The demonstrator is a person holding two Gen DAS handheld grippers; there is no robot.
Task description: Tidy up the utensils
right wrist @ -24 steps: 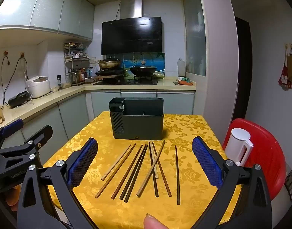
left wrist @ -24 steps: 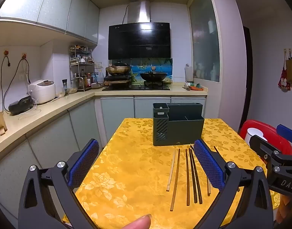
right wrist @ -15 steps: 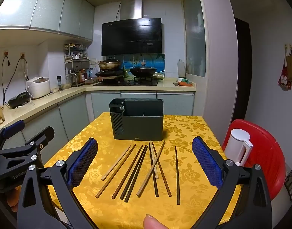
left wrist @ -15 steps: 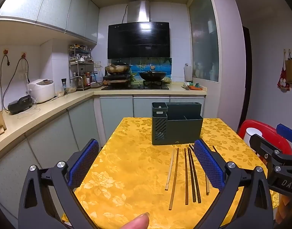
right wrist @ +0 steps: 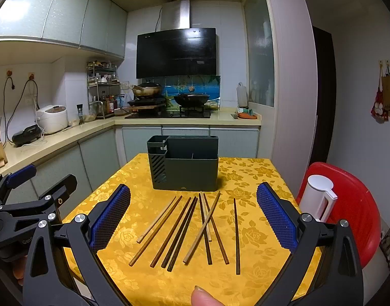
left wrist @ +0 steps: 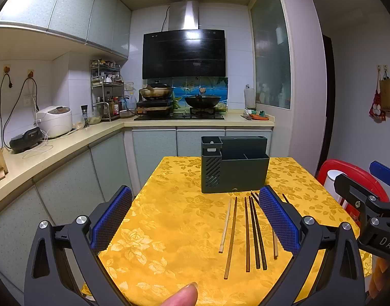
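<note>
Both grippers, left (left wrist: 195, 219) and right (right wrist: 193, 215), gape wide, holding nothing. Chopsticks (right wrist: 192, 227) lie loose ahead of my right gripper, some crossing; the holder (right wrist: 184, 165) stands beyond. I'd risk pinching two crossed sticks together and scattering neighbours.

Indoor artificial light, moderately dim, cool cast. Glare patches on range hood (left wrist: 184, 53) glass front and upper cabinets (right wrist: 24, 12). Soft short shadow beside utensil caddy (right wrist: 184, 168) on yellow tablecloth (right wrist: 248, 178). Strong fisheye bending at edges, dark vignette corners. Centre sharp; fingertip (left wrist: 180, 296) at bottom edge blurred.
</note>
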